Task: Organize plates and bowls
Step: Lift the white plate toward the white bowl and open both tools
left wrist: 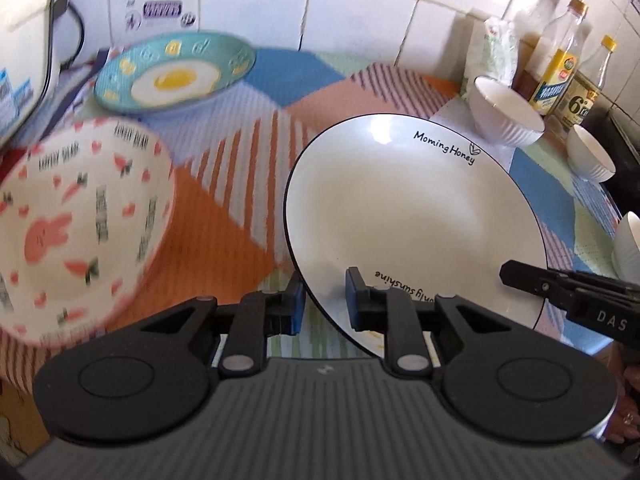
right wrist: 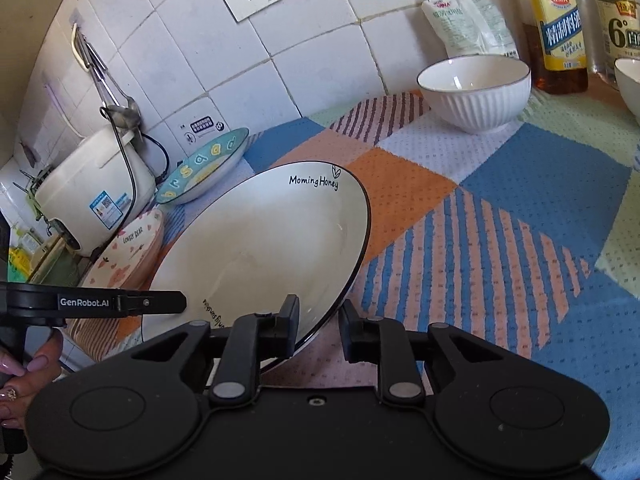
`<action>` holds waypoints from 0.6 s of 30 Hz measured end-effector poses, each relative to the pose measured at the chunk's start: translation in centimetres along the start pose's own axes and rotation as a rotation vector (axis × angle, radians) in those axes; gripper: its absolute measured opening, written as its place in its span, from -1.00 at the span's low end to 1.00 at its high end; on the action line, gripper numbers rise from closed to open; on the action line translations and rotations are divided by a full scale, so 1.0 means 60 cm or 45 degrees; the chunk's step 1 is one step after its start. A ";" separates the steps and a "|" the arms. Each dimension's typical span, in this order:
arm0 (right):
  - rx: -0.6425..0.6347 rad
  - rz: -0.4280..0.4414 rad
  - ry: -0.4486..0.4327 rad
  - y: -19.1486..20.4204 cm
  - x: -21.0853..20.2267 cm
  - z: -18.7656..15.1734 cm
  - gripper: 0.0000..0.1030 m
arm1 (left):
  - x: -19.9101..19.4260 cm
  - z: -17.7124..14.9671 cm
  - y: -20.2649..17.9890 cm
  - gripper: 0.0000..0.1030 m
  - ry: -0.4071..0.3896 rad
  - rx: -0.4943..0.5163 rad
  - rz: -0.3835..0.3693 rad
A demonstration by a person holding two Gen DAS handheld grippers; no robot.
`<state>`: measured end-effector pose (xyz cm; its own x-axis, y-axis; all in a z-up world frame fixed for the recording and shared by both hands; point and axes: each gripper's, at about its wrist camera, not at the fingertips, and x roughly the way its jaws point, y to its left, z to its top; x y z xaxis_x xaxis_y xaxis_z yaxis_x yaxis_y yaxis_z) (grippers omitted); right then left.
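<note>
A white "Morning Honey" plate [left wrist: 412, 216] with a dark rim is tilted above the patchwork cloth. My left gripper [left wrist: 323, 298] straddles its near-left rim, one finger under, one on top, gripping it. My right gripper [right wrist: 318, 322] straddles the plate's [right wrist: 260, 252] near-right rim with a visible gap on the right side. A pink rabbit plate [left wrist: 76, 224] sits at the left, and a teal fried-egg plate [left wrist: 176, 72] behind it. White ribbed bowls [left wrist: 504, 112] stand at the right; one shows in the right wrist view [right wrist: 476, 92].
A white rice cooker [right wrist: 92, 196] stands at the far left by the tiled wall. Oil and vinegar bottles [left wrist: 560, 64] and a white packet [right wrist: 468, 20] line the back right. Another bowl [left wrist: 590, 156] and a third bowl [left wrist: 628, 244] sit near the right edge.
</note>
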<state>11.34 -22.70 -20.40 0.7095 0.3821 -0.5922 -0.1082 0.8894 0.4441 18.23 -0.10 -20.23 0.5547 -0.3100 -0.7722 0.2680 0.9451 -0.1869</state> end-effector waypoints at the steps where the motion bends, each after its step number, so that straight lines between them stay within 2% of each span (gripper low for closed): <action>1: -0.008 0.002 -0.009 -0.001 0.000 0.007 -0.51 | -0.001 0.010 0.001 -0.63 -0.011 -0.008 -0.006; 7: -0.086 0.031 -0.055 -0.002 0.018 0.059 -0.49 | -0.002 0.072 -0.015 -0.62 -0.106 0.039 0.096; 13: -0.094 0.028 -0.117 -0.009 0.048 0.111 -0.49 | 0.028 0.117 -0.002 -0.61 -0.121 0.035 0.059; 15: -0.087 0.014 -0.131 -0.010 0.060 0.118 -0.49 | 0.039 0.121 0.010 -0.62 -0.179 0.010 0.027; 18: -0.058 0.015 -0.180 -0.016 0.077 0.121 -0.48 | 0.069 0.133 0.018 -0.62 -0.167 0.012 0.026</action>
<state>19.77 -23.62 -18.71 0.7986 0.3564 -0.4850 -0.1465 0.8967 0.4177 27.10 -1.16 -18.77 0.6580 -0.3019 -0.6899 0.2623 0.9506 -0.1659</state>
